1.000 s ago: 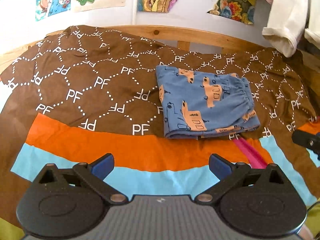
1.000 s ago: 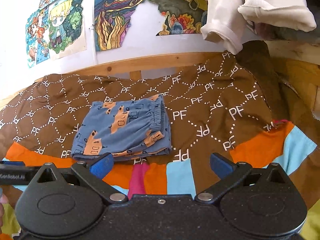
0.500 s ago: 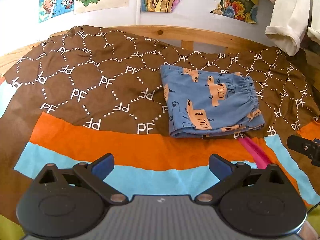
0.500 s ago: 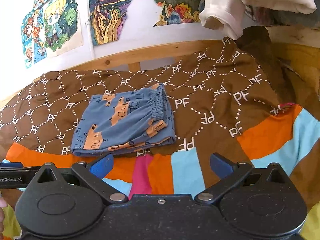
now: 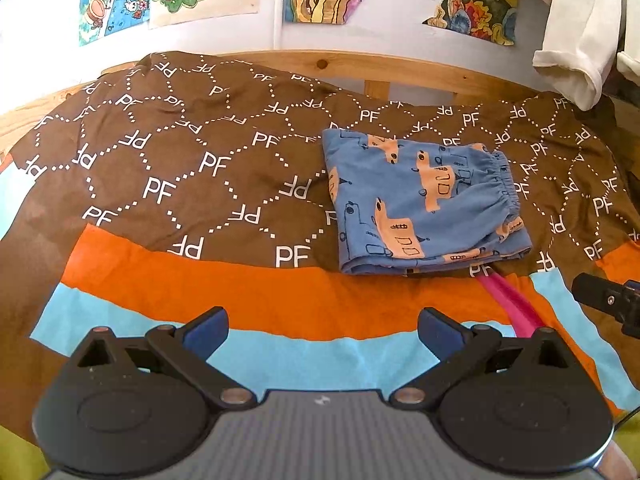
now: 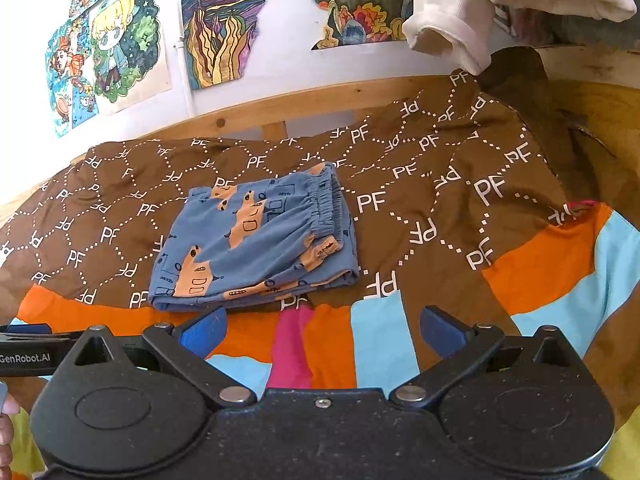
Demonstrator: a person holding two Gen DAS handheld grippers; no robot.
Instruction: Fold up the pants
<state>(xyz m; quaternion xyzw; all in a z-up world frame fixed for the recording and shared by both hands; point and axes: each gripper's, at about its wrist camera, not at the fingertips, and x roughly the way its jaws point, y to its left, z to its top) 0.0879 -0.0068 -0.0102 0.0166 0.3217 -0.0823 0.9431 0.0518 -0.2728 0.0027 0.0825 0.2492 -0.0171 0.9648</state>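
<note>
Small blue pants (image 5: 424, 204) with orange car prints lie folded into a compact rectangle on a brown patterned bedspread (image 5: 192, 168), elastic waistband to the right. In the right wrist view the same pants (image 6: 256, 240) lie ahead and left of centre. My left gripper (image 5: 322, 330) is open, well short of the pants, with nothing between its blue-padded fingers. My right gripper (image 6: 322, 330) is open too, just short of the pants' near edge, holding nothing. A dark part of the right gripper's body shows at the right edge of the left wrist view.
The bedspread (image 6: 460, 208) has orange, light blue and pink bands near me. A wooden bed rail (image 5: 400, 72) runs behind it below a wall of colourful drawings (image 6: 120, 48). White garments (image 6: 460, 8) hang at the upper right. A hand (image 6: 6, 428) shows at the lower left.
Both grippers have drawn back and tipped a little, so the pants sit slightly lower and farther in each view. The pants have not moved, and both grippers stay open.
</note>
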